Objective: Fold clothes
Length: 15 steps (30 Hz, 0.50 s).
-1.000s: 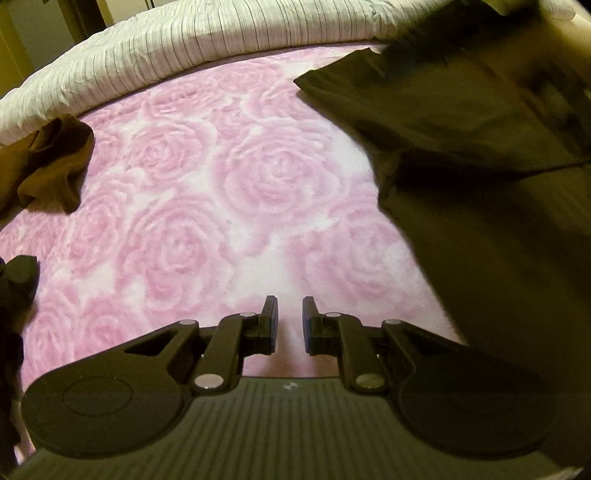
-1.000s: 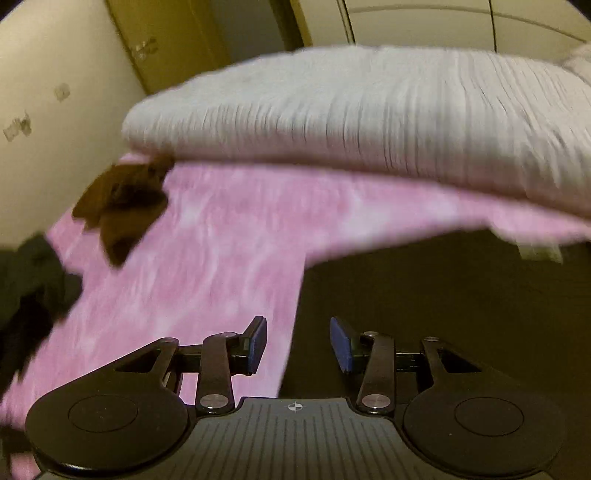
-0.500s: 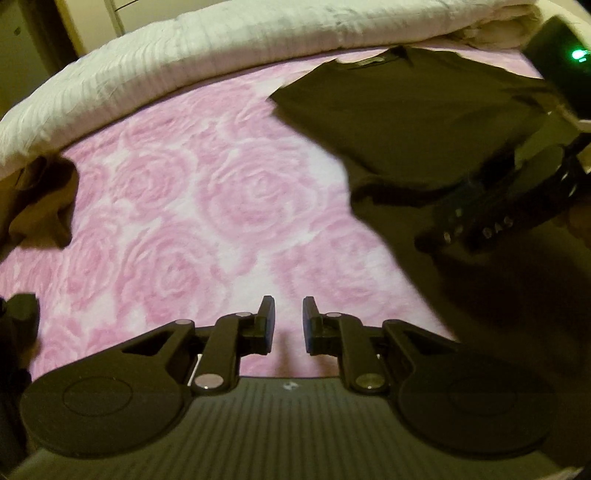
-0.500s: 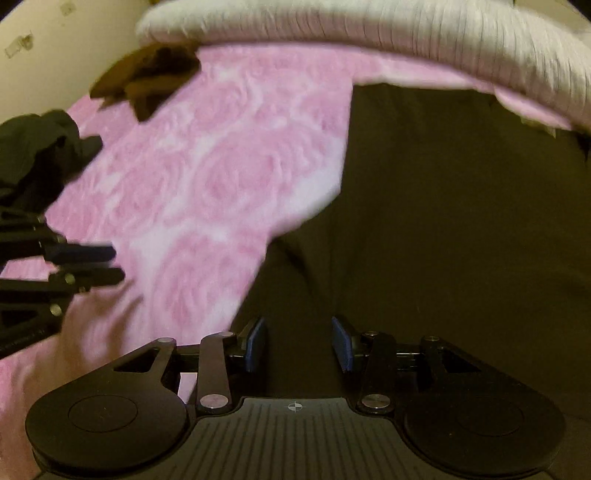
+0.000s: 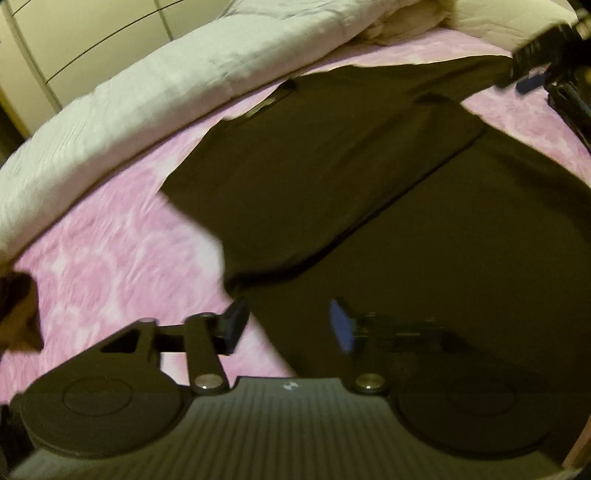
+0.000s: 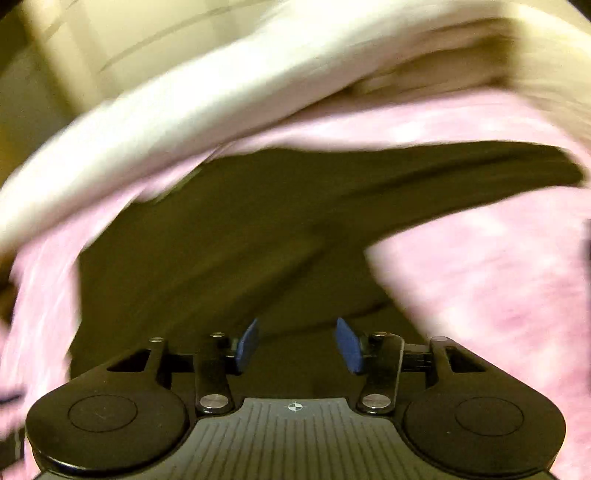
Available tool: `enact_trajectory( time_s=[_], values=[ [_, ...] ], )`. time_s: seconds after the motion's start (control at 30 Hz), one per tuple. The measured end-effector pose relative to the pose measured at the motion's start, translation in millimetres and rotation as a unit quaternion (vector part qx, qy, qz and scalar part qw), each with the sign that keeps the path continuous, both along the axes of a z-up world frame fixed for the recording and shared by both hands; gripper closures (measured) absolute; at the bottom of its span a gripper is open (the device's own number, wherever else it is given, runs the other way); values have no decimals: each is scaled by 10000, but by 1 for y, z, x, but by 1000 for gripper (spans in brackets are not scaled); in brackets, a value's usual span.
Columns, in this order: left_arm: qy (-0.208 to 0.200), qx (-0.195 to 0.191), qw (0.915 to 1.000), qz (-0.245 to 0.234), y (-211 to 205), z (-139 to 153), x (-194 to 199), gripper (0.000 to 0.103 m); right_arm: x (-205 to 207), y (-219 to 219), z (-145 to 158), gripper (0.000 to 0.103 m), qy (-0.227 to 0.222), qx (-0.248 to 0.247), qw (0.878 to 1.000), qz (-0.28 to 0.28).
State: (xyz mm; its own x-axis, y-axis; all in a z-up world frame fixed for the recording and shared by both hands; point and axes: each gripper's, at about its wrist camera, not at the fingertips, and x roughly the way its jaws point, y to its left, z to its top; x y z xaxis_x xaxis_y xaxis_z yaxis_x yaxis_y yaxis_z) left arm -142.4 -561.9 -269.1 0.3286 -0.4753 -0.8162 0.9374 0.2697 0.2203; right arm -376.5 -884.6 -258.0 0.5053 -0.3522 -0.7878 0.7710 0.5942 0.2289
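A dark brown T-shirt (image 5: 332, 166) lies flat on the pink rose-patterned bed cover (image 5: 122, 251), its left side folded over the body. My left gripper (image 5: 288, 326) is open and empty, just above the shirt's lower left part. My right gripper (image 6: 297, 345) is open and empty, low over the shirt (image 6: 229, 251); this view is blurred by motion. The right gripper also shows at the far right of the left wrist view (image 5: 546, 74), near the shirt's right sleeve.
A rolled white quilt (image 5: 155, 96) lies along the far edge of the bed, also in the right wrist view (image 6: 192, 110). A brown garment (image 5: 18, 314) lies at the left edge. Pale cabinet doors (image 5: 92, 33) stand behind.
My left gripper has opened wider and swung right over the shirt. My right gripper has moved toward the shirt's far right side and turned toward the quilt.
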Motion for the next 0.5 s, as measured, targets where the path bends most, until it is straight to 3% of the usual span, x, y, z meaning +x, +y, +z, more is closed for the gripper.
enact_trajectory(
  time_s=[0.1, 0.17, 0.33, 0.43, 0.5],
  values=[
    [-163, 79, 9998, 91, -43, 5, -36, 24, -51, -85, 10, 45, -454, -17, 9959, -780],
    [-140, 176, 9994, 245, -72, 6, -61, 19, -78, -141, 10, 45, -671, -51, 9900, -1241],
    [-67, 411, 9991, 119, -143, 12, -134, 18, -123, -270, 5, 45, -983, 151, 9733, -2068],
    [-50, 402, 9991, -119, -181, 19, -167, 17, -137, -335, 8, 45, -857, 356, 9743, -2053],
    [6, 431, 9988, -220, -204, 18, -179, 17, -152, -380, 1, 45, -680, 880, 9737, -1987]
  ],
)
